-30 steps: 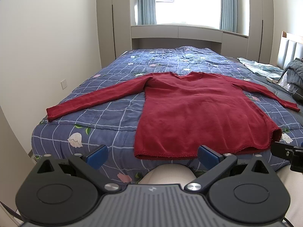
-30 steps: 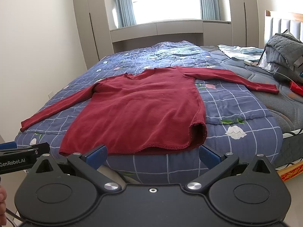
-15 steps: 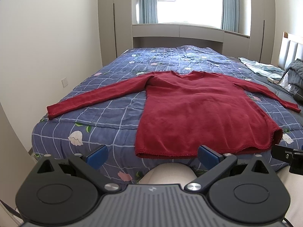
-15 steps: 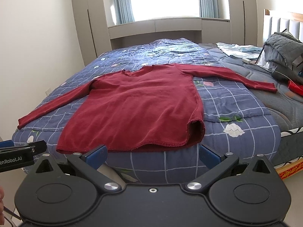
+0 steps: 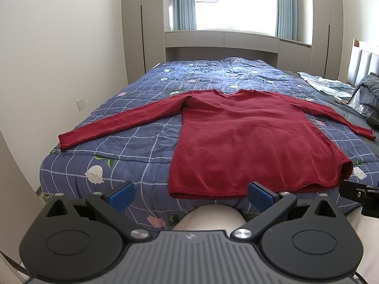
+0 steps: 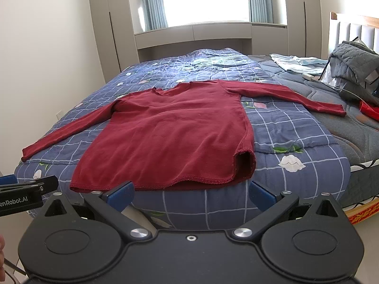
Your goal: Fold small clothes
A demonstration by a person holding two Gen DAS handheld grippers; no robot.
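The red sweater [image 5: 248, 139] is lying flat on the bed [image 5: 132, 151], nothing folded. Both grippers [image 5: 190, 193] [image 6: 190, 191], jaws apart and empty, are being raised slightly since a second ago.

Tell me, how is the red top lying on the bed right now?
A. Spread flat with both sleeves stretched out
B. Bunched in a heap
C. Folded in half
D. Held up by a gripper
A: the red top lies flat on the blue quilt with both sleeves out to the sides, and both grippers, left and right, are open and empty.
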